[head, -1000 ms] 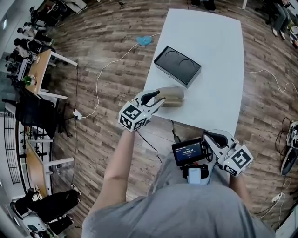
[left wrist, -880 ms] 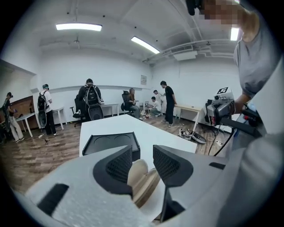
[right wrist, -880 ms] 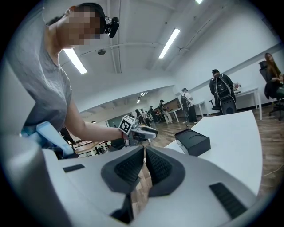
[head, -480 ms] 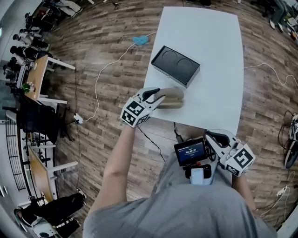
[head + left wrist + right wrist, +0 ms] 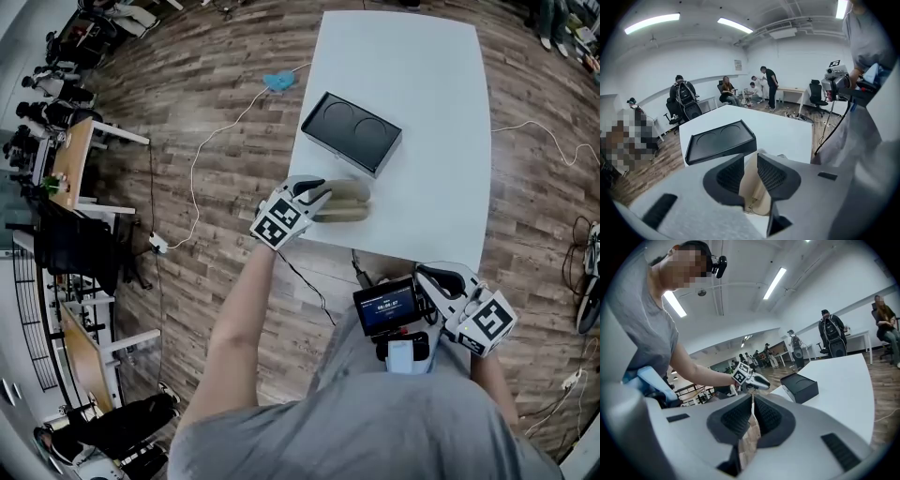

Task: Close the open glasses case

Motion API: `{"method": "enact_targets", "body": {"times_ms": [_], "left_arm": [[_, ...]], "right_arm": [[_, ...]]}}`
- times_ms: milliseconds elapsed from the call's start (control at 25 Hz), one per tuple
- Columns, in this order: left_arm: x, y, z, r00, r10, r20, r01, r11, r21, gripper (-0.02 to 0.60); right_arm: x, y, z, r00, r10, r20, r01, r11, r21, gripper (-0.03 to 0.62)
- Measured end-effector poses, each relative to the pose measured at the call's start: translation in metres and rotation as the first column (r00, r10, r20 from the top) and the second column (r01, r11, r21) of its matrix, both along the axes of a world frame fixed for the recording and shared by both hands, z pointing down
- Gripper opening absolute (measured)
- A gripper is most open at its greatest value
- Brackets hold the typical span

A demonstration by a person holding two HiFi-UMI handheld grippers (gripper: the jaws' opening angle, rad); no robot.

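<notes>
The tan glasses case [image 5: 347,200] lies near the front left edge of the white table [image 5: 427,84]. My left gripper [image 5: 324,198] reaches onto it from the left, and its jaws are closing with the case between them. In the left gripper view the case [image 5: 752,187] fills the gap between the two pads [image 5: 772,174], which touch it on both sides. My right gripper [image 5: 434,279] hangs off the table by the person's body. Its jaws [image 5: 752,416] stand together with nothing between them.
A black tray with two round recesses [image 5: 352,132] sits just behind the case, and it also shows in the left gripper view [image 5: 719,140]. A small screen device [image 5: 382,307] hangs at the person's waist. Cables and a blue object [image 5: 280,82] lie on the wood floor at the left.
My left gripper has sunk onto the case and rolled, and its jaws have narrowed. The case's lid sits lower than before. The right gripper has kept still.
</notes>
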State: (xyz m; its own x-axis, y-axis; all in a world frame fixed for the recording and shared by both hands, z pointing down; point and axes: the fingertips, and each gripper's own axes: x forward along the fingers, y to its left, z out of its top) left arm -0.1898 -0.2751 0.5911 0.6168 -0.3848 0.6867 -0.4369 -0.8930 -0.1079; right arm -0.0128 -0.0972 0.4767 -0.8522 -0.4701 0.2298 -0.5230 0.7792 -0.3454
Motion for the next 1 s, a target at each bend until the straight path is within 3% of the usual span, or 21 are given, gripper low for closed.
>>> {"method": "enact_targets", "body": {"times_ms": [400, 720, 1000], "left_arm": [[-0.005, -0.001, 0.032, 0.988, 0.072, 0.136, -0.069, 0.997, -0.03, 0.093], [-0.009, -0.007, 0.056, 0.954, 0.144, 0.264, -0.137, 0.99, -0.044, 0.077], [-0.011, -0.009, 0.068, 0.925, 0.181, 0.335, -0.169, 0.983, -0.063, 0.071]], "right_arm": [[0.002, -0.003, 0.002, 1.0, 0.017, 0.002, -0.016, 1.0, -0.017, 0.034], [0.004, -0.003, 0.005, 1.0, 0.024, -0.004, -0.024, 0.999, -0.03, 0.034], [0.008, -0.003, 0.007, 0.999, 0.035, -0.006, -0.035, 0.999, -0.038, 0.032]]}}
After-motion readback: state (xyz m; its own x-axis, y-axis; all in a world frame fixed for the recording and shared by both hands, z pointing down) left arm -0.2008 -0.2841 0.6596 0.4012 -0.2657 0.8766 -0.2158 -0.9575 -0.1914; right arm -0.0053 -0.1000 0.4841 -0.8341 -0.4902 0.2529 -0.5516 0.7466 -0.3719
